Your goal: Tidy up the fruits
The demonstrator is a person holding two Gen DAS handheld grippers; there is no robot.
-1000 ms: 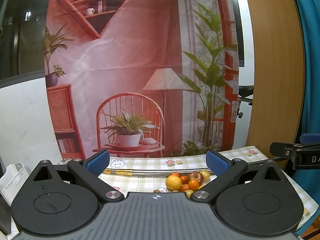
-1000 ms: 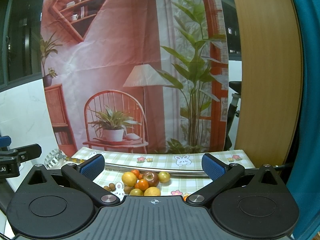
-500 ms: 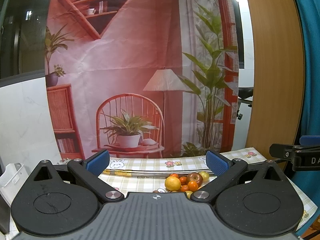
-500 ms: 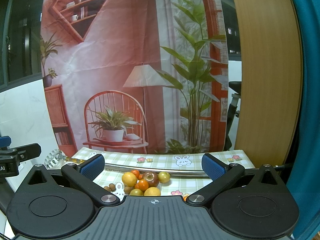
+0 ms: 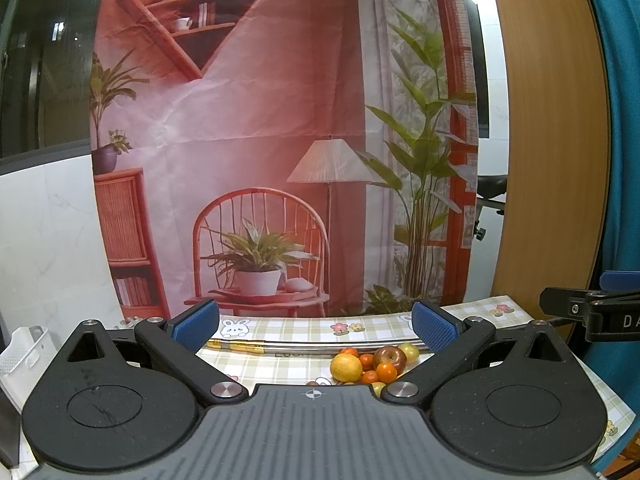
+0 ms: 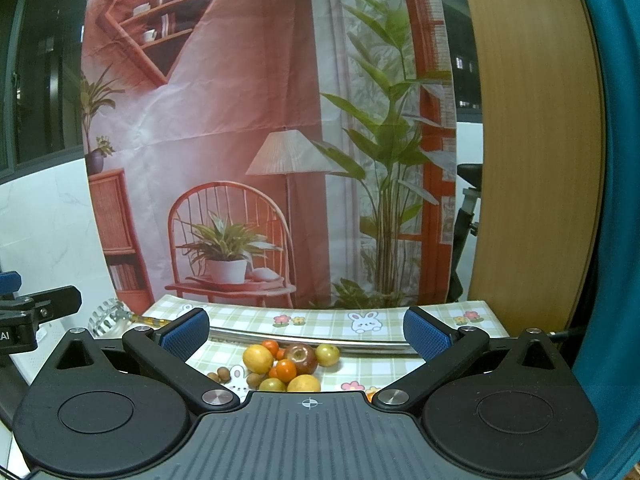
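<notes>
Left gripper (image 5: pixel 316 322) and right gripper (image 6: pixel 306 330) both spread wide, gripping nothing, raised above checked tablecloth (image 6: pixel 384 368); fruit pile (image 6: pixel 286 366) clustered just short of metal rod (image 6: pixel 360 343); printed backdrop (image 6: pixel 260 140) behind.

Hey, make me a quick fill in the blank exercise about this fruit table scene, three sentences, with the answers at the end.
1. The fruit pile lies on a checked tablecloth printed with flowers and ______.
2. The left gripper and the right gripper both have their jaws ______, holding nothing.
3. The dark red apple has a ______ metal rod lying behind it.

Answers: rabbits; open; long
</notes>
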